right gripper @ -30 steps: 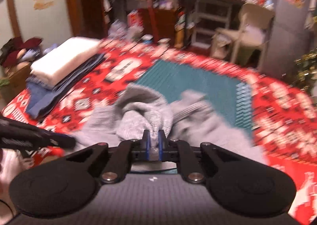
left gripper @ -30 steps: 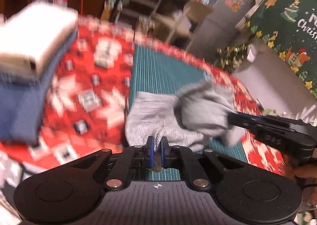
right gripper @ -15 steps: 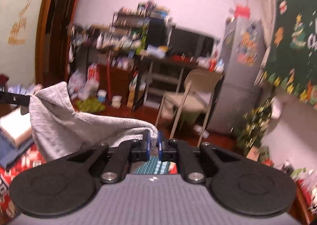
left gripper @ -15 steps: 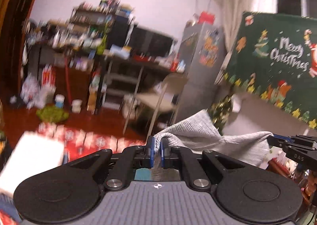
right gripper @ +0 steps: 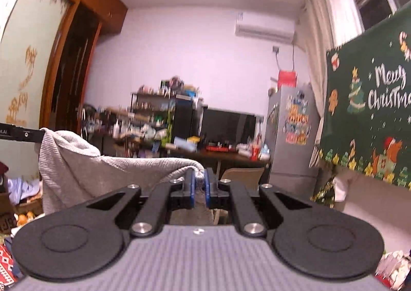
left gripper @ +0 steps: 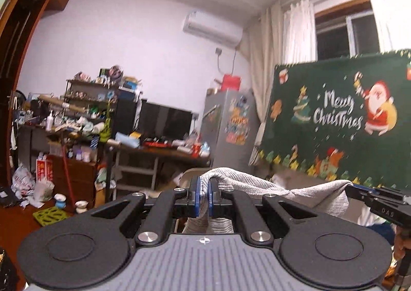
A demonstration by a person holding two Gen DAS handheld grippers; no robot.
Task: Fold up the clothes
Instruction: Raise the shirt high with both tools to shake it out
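A grey knit garment [left gripper: 303,194] hangs in the air, stretched between both grippers. My left gripper [left gripper: 203,197] is shut on one end of it, the cloth pinched between its blue pads. In the left wrist view the right gripper [left gripper: 359,192] comes in from the right edge, clamped on the other end. In the right wrist view my right gripper [right gripper: 200,188] is shut on the grey garment [right gripper: 84,170], which drapes leftward to the left gripper [right gripper: 38,135] at the left edge. Both grippers point level into the room.
The cluttered shelves and desk [left gripper: 102,132], a dark screen [right gripper: 228,126], a grey fridge [left gripper: 228,129] and a green Christmas banner [left gripper: 334,121] fill the room beyond. A beige chair [right gripper: 244,175] stands behind the right fingers. A corner of red patterned cloth [right gripper: 7,262] shows at lower left.
Both grippers have risen from the red-covered table, lifting the grey garment off it and spreading it between them. The views tipped up from the table to the room.
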